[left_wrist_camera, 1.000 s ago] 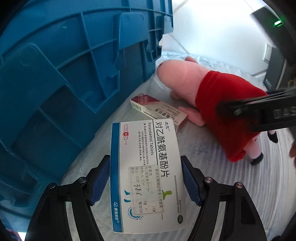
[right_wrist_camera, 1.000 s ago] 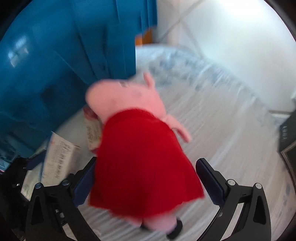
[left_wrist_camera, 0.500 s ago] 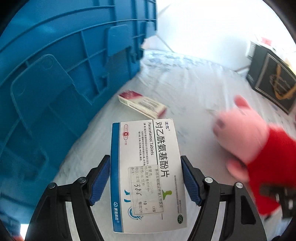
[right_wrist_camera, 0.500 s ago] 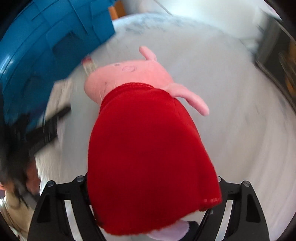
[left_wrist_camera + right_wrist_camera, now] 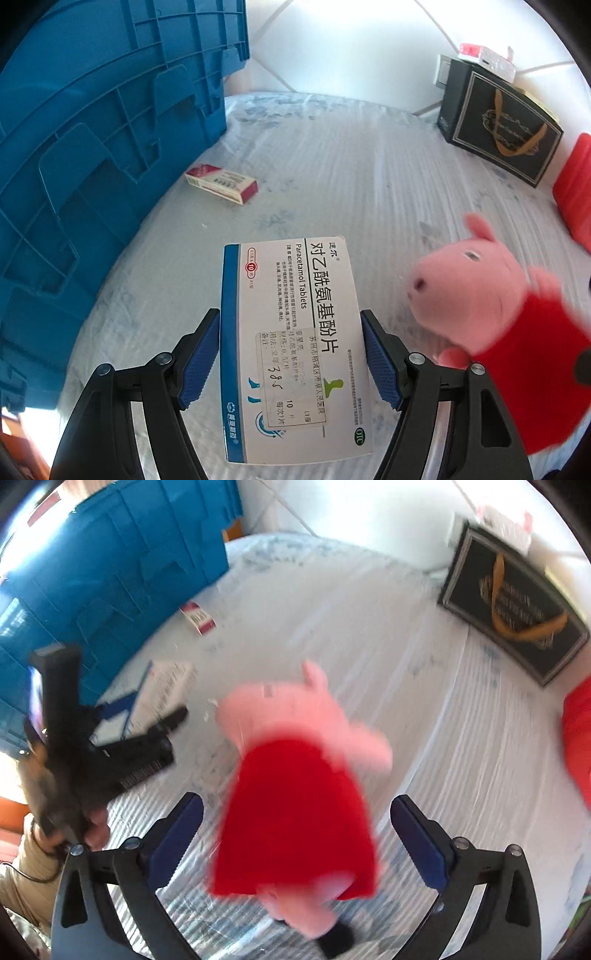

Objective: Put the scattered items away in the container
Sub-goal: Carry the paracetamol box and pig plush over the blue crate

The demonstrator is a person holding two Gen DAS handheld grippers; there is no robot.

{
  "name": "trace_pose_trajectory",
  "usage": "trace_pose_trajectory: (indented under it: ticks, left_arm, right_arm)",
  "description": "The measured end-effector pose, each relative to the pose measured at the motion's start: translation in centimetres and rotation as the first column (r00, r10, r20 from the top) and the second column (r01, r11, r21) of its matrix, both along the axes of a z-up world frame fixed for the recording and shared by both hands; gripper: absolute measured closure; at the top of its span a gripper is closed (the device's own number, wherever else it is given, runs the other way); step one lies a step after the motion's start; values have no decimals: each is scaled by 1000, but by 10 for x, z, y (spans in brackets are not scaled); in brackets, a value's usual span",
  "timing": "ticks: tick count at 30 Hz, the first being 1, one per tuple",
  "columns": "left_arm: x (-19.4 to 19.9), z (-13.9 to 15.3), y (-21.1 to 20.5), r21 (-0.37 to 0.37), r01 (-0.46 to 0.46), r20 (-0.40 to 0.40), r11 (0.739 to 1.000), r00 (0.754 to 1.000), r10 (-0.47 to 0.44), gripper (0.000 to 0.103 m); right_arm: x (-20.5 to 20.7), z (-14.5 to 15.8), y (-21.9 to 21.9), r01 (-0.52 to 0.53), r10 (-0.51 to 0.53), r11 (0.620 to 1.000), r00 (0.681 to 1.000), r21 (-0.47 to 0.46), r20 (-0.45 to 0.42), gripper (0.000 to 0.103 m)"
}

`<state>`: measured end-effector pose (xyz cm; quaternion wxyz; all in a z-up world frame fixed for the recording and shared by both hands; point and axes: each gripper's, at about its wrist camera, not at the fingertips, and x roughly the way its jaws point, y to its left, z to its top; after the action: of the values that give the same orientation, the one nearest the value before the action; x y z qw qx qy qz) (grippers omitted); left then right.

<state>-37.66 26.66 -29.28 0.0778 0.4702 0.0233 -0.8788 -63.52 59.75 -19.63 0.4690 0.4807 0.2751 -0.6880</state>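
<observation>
A white-and-blue paracetamol tablet box sits clamped between the blue pads of the left gripper, its long axis running straight along the fingers and its far short end pointing away from the camera toward the middle of the bed. The printed face is turned up to the lens.

To the right, the jaws of the right gripper are opening and stand wide, their pads clear of the pink pig plush in a red dress, which lies blurred between them. The toy's long axis runs along the fingers, with its snout pointing away from the camera and up-left and its dark shoes nearest the lens. Whether it rests on the bed or hangs above it cannot be told.

A small red-and-white carton lies flat on the bed just beside the wall of the blue plastic crate, its length running roughly along that wall. A black gift bag with gold handles stands near the far right edge.
</observation>
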Motion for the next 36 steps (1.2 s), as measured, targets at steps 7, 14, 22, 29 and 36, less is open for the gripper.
trace_pose_trajectory:
  ticks: [7,14,22,29,36]
  left_arm:
    - [2,-2,5,-1,8,6,1000,1000,-8,30]
    - [7,2,11,-13,20,-5,1000,1000,-20,30]
    - [31,54,16,-33,30,-106,999,994,-33,30]
    - [59,145,3,-56,48,-262,997,963,-62,30]
    - [77,259,-53,-27,75,-453,997,888,-79,30]
  right_arm:
    - [-14,-33,-22,276,-285,952,957,128,56,0]
    - [-30,-87,-29,364,-387,920,905,147,179,24]
    - [-6,-5,-16,395,-394,918,918,-25,40,27]
    - [21,99,-16,399,-420,898,903,-184,-95,27]
    - [57,221,-62,369,-467,854,853,-366,-231,27]
